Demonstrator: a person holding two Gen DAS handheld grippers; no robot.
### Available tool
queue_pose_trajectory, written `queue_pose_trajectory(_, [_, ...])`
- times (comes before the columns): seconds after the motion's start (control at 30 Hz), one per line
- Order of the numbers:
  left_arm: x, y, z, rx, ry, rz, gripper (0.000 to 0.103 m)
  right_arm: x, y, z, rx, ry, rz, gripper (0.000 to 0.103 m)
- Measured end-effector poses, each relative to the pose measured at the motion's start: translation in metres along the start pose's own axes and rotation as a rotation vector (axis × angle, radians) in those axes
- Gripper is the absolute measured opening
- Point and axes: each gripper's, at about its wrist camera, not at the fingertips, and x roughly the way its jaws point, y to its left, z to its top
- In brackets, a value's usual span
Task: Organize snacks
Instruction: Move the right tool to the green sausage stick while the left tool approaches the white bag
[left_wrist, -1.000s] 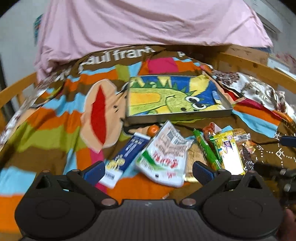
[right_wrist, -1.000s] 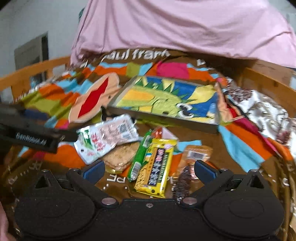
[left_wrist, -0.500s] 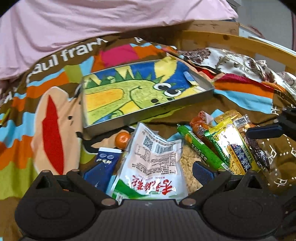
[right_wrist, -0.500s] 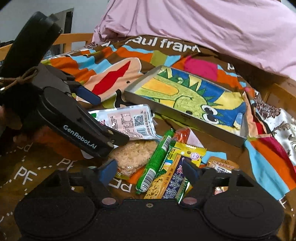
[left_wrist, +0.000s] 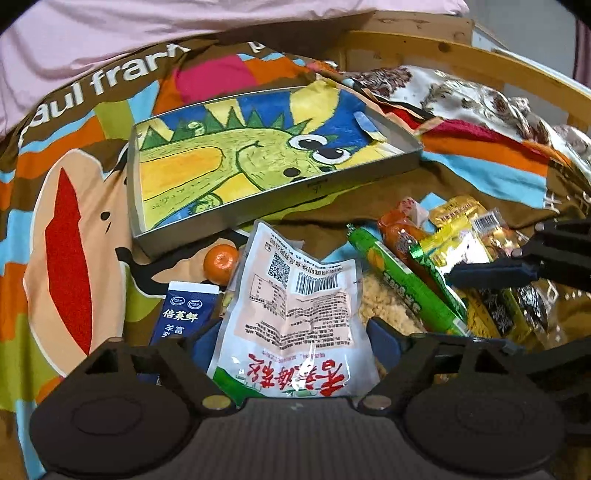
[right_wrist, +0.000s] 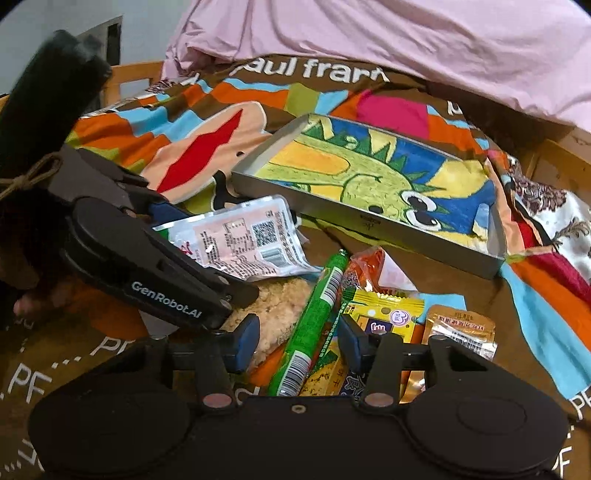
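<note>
A pile of snacks lies on a colourful blanket in front of a metal tray (left_wrist: 369, 168) lined with a dinosaur drawing. My left gripper (left_wrist: 291, 341) is open, its fingers on either side of a white and pink pouch (left_wrist: 295, 306). A blue carton (left_wrist: 183, 314) and a small orange (left_wrist: 221, 261) lie to its left. My right gripper (right_wrist: 301, 341) is open, its fingers on either side of a green stick pack (right_wrist: 314, 325) and a yellow packet (right_wrist: 384, 314). The tray also shows in the right wrist view (right_wrist: 369, 221), as does the pouch (right_wrist: 243, 240).
A crumbly rice snack (right_wrist: 280, 299), an orange wrapper (right_wrist: 365, 266) and a tan sachet (right_wrist: 461, 332) lie in the pile. A pink quilt (left_wrist: 184, 33) covers the back. Wooden rails (left_wrist: 480, 62) edge the bed. The left gripper's body (right_wrist: 147, 266) lies close on the right gripper's left.
Both grippers have moved down and forward into the snack pile. The right gripper's fingers have narrowed around the green stick pack. The left gripper now straddles the white pouch.
</note>
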Motion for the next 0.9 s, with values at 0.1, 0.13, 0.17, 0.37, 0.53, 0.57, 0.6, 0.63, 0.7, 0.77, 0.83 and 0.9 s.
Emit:
queue_pose_trajectory(0.1, [0.0, 0.002, 0.0, -0.027, 0.004, 0.005, 0.083, 0.0, 0.0, 0.0, 0.004, 0.013, 0.0, 0.048])
queue_pose_trajectory(0.13, [-0.001, 0.001, 0.0, -0.037, 0.004, 0.005, 0.082, -0.001, -0.001, 0.0, 0.017, 0.019, 0.01, 0.045])
queue_pose_trajectory(0.17, [-0.002, 0.001, 0.0, -0.047, 0.005, 0.005, 0.08, -0.001, -0.002, 0.0, 0.035, 0.028, 0.026, 0.043])
queue_pose_trajectory(0.37, [-0.013, 0.001, -0.003, -0.141, 0.026, 0.02, 0.075, 0.005, -0.005, 0.002, 0.057, 0.039, 0.037, 0.041])
queue_pose_trajectory(0.53, [-0.018, 0.005, -0.005, -0.227, 0.039, 0.027, 0.073, 0.02, -0.016, 0.011, 0.17, 0.097, 0.012, 0.035])
queue_pose_trajectory(0.57, [-0.019, 0.007, -0.005, -0.254, 0.039, 0.024, 0.073, 0.025, -0.021, 0.011, 0.22, 0.118, 0.017, 0.035])
queue_pose_trajectory(0.6, [-0.02, 0.008, -0.006, -0.274, 0.038, 0.024, 0.073, 0.03, -0.027, 0.011, 0.276, 0.128, 0.027, 0.035])
queue_pose_trajectory(0.63, [-0.02, 0.009, -0.006, -0.292, 0.037, 0.024, 0.073, 0.031, -0.032, 0.011, 0.321, 0.127, 0.036, 0.035])
queue_pose_trajectory(0.7, [-0.021, 0.012, -0.007, -0.331, 0.025, 0.024, 0.071, 0.033, -0.034, 0.013, 0.346, 0.124, 0.046, 0.033])
queue_pose_trajectory(0.77, [-0.021, 0.016, -0.008, -0.361, 0.026, 0.012, 0.071, 0.033, -0.03, 0.013, 0.319, 0.117, 0.042, 0.032])
queue_pose_trajectory(0.83, [-0.021, 0.016, -0.009, -0.357, 0.02, 0.015, 0.07, 0.031, -0.03, 0.011, 0.311, 0.112, 0.042, 0.029])
queue_pose_trajectory(0.9, [-0.021, 0.015, -0.009, -0.35, 0.016, 0.018, 0.069, 0.03, -0.031, 0.009, 0.317, 0.109, 0.039, 0.021])
